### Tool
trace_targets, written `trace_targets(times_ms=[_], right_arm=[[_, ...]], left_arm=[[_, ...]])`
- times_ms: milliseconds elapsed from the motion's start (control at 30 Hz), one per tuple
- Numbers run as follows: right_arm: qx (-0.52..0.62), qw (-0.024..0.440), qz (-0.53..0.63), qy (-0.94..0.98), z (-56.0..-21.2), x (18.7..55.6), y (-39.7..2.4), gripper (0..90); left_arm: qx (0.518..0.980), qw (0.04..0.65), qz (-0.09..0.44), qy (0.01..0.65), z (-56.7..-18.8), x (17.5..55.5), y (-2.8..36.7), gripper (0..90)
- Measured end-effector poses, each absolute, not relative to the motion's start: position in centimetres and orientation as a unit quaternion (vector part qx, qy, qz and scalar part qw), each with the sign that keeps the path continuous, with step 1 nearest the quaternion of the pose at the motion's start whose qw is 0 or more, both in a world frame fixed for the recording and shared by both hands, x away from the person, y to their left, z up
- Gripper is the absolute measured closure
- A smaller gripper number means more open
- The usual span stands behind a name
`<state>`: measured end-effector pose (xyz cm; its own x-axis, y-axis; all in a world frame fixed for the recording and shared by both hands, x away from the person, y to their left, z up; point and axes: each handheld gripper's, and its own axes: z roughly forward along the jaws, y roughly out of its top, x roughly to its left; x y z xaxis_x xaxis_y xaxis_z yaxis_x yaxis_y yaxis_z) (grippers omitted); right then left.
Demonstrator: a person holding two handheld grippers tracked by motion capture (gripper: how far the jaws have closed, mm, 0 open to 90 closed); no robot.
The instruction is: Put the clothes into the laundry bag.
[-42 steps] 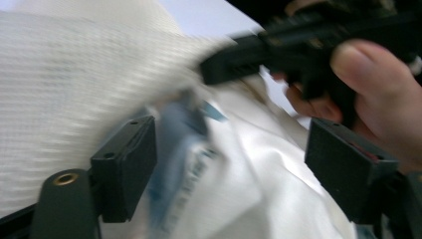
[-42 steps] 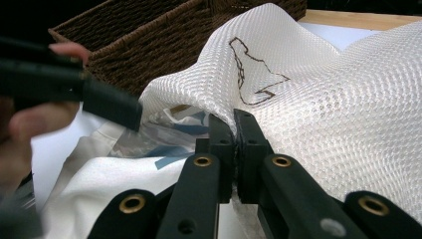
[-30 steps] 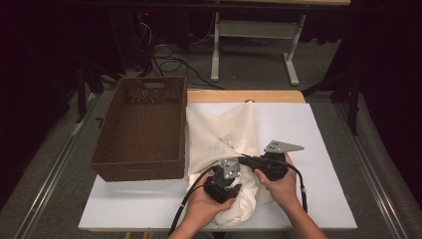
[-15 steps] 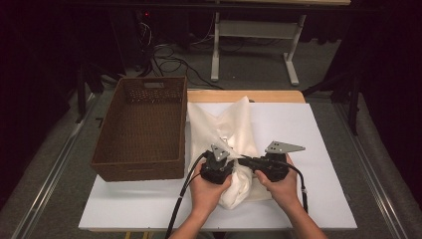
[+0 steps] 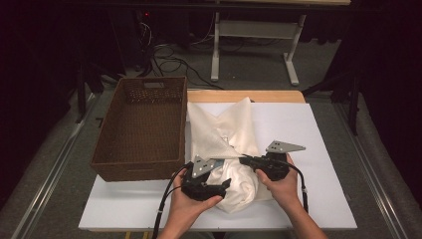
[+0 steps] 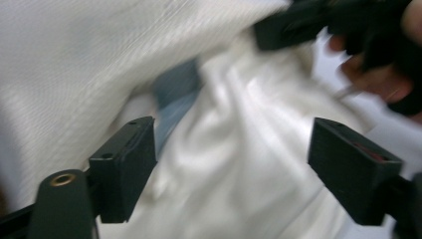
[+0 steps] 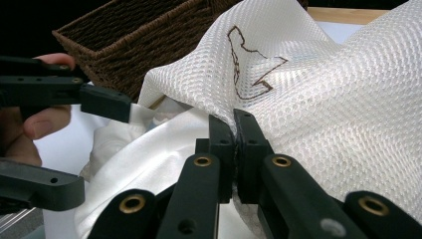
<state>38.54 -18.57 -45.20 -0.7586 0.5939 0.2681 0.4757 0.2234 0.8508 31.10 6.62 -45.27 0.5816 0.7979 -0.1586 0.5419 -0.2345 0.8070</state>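
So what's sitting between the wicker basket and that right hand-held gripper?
In the high view, white cloth lies between basket and right hand-held gripper.

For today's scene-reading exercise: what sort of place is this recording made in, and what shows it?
Probably a lab or workshop set up for recording: a white work table on a grey floor, loose cables on the floor behind, a metal desk frame beyond, and dark surroundings.

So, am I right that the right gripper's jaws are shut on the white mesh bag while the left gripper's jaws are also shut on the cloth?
Not quite. The right gripper is indeed shut on the white mesh bag, but the left gripper is open: the left gripper view shows its jaws standing wide apart around the smooth white cloth, not closed on it.
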Motion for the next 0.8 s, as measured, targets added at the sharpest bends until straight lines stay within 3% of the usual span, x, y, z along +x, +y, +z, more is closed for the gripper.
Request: trace_targets(times_ms=[200, 433, 533, 700, 800], right_arm=[[0.34, 0.057, 0.518, 0.783, -45.3, 38.5, -18.6, 89.2], [0.34, 0.057, 0.515, 0.785, -45.4, 38.5, -18.4, 89.2], [0.341, 0.055, 0.516, 0.784, -45.4, 38.5, -18.4, 89.2], [0.337, 0.053, 0.512, 0.789, -45.5, 38.4, -18.1, 89.2], [0.334, 0.051, 0.512, 0.79, -45.4, 38.3, -18.1, 89.2]], left_arm=[[0.767, 0.412, 0.143, 0.471, -47.2, 30.1, 9.0, 15.7], [0.805, 0.373, 0.1, 0.45, -48.9, 30.3, 6.4, 16.8], [0.81, 0.353, 0.099, 0.459, -49.6, 31.0, 5.7, 31.9], [0.803, 0.353, 0.103, 0.469, -49.5, 31.9, 4.7, 72.1], [0.786, 0.38, 0.099, 0.479, -49.0, 32.5, 4.6, 76.4]])
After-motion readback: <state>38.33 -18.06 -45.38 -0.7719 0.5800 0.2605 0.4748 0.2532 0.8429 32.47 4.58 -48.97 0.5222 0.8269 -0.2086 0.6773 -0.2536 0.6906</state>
